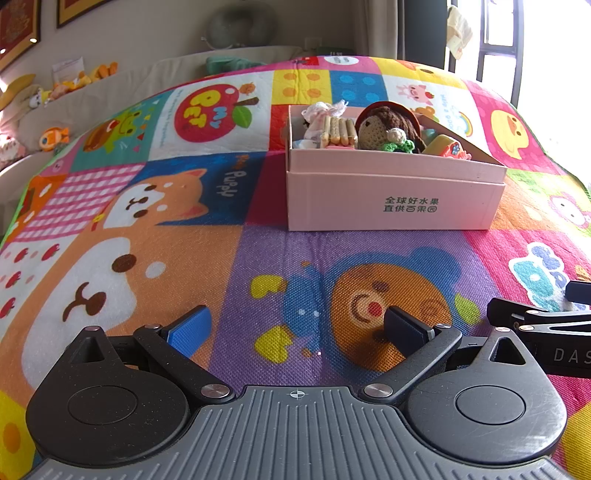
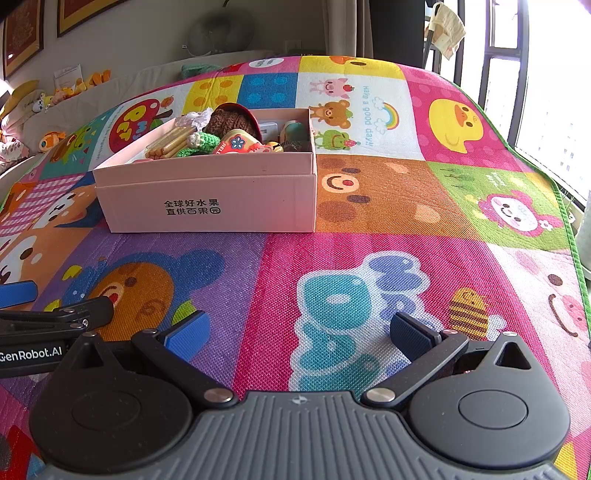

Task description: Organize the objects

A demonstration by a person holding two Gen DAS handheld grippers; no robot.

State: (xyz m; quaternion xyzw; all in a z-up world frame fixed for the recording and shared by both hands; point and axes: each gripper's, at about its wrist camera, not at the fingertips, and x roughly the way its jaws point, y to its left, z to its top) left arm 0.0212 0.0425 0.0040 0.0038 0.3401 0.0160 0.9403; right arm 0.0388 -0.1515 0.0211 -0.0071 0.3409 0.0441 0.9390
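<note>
I am holding both my left gripper (image 1: 297, 332) and right gripper (image 2: 299, 336) low over the play mat (image 1: 258, 251), jaws spread and empty, and judging I should be approaching the pink box (image 1: 395, 199), upper right of the left view, slowly from above.

Domestic room, evidently a living or play space in a home. Indicated by cartoon-patterned play mat (image 1: 155, 229) covering the surface, plush toys (image 1: 55, 138) lined along a beige sofa back, framed pictures (image 2: 22, 33) on the wall, tall window (image 2: 546, 74) at right.
</note>
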